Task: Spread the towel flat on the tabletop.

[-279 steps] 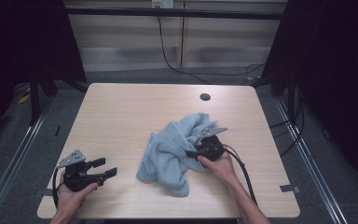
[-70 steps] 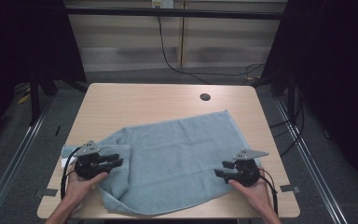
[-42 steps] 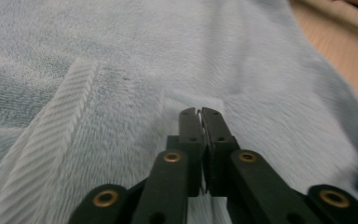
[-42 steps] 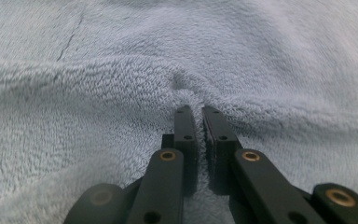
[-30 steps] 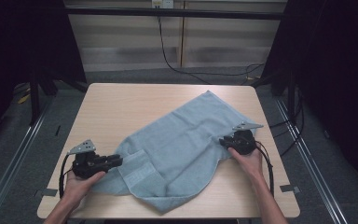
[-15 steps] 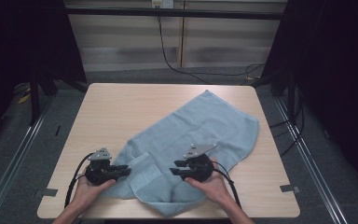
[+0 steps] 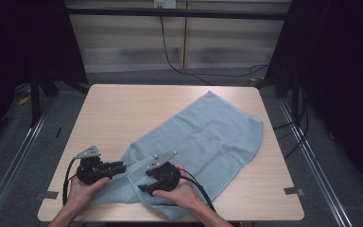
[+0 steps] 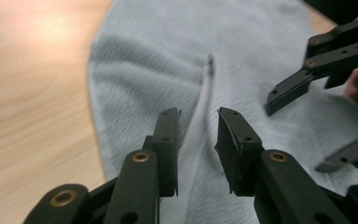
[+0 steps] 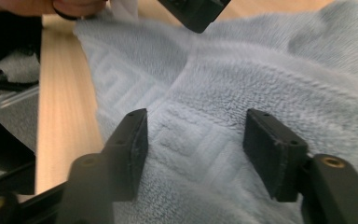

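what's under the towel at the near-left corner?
The near-left end of the blue towel is folded onto itself, so more towel lies beneath, on the wooden table. Anything else between the layers is covered.

A light wooden table (image 7: 113,109) carries a blue towel (image 7: 217,132) (partly folded over).

Counter (image 7: 123,109) evenly lit from overhead in the high view, surroundings at three and nine o'clock sunk in darkness, soft glare at eleven o'clock in the left gripper view, towel (image 8: 168,60) pile blurred there, right gripper view sharper, edges softened.
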`<state>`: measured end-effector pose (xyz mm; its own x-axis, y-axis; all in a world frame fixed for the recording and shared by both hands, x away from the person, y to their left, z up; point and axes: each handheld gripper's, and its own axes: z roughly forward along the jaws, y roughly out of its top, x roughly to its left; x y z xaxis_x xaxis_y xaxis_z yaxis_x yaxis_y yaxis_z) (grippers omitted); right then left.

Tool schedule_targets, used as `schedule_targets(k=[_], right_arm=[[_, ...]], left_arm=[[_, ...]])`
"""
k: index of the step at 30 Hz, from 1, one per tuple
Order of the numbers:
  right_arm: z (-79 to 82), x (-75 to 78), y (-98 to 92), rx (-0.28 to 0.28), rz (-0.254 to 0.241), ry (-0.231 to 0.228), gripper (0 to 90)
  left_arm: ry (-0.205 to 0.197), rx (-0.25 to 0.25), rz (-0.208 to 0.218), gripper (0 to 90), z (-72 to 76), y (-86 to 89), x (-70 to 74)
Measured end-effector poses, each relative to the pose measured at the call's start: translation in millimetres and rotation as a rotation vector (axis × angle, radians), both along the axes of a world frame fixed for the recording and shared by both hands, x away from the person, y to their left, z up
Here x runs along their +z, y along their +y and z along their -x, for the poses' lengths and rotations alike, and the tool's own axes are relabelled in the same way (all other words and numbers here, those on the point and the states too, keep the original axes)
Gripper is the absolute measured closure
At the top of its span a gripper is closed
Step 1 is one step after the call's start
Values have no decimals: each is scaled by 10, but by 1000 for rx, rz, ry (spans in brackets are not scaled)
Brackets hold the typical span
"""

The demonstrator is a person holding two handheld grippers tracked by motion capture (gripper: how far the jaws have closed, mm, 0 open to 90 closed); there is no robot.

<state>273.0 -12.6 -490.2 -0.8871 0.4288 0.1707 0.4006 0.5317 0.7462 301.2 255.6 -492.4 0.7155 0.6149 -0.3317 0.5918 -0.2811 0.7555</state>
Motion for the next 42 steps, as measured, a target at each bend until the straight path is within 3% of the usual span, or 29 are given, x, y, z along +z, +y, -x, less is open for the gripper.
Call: schedule_targets(k=[1,4,5,9,13,14,16,21,23,29,32,34,37,39,42], right_arm=[[3,-20,15,-3,8,4,397],[43,-61,56,6,59,-55,442],[63,-54,74,16,107,-98,472],[88,-31,100,-6,169,-154,668],[60,-15,-2,-28,104,-129,788],[58,-1,-48,-32,64,-108,792],[56,34,-158,-48,-1,-70,807],[82,114,-374,-79,-65,-32,837],[121,161,-443,-89,-57,-54,861],[215,343,-923,-163,-103,-81,872],[271,395,-1180,-203,-120,-84,873],[305,392,-1298,-233,-105,-97,873],[324,346,-1457,-269,-96,-90,873],[329,310,-1550,-289,-80,-87,872],[344,259,-1672,-315,-54,-83,872]], left_arm=[[11,-4,-16,689,-10,-8,-33],[21,-16,-81,667,-27,-70,-107],[22,-23,-84,662,-33,-77,-115],[15,-37,-88,657,-23,-98,-117],[-21,-46,-128,681,15,-136,-110],[-37,-50,-136,694,20,-148,-112],[-31,-77,-131,731,31,-179,-115],[-33,-117,-136,794,78,-291,-113],[-46,-124,-159,804,84,-305,-100],[-27,-117,-137,812,71,-292,-109],[7,-132,-83,804,70,-289,-82],[-20,-120,-92,755,95,-274,-23],[-32,-109,-1,673,144,-163,79],[-39,-104,7,599,179,-125,96],[-9,-141,32,485,198,-142,39]])
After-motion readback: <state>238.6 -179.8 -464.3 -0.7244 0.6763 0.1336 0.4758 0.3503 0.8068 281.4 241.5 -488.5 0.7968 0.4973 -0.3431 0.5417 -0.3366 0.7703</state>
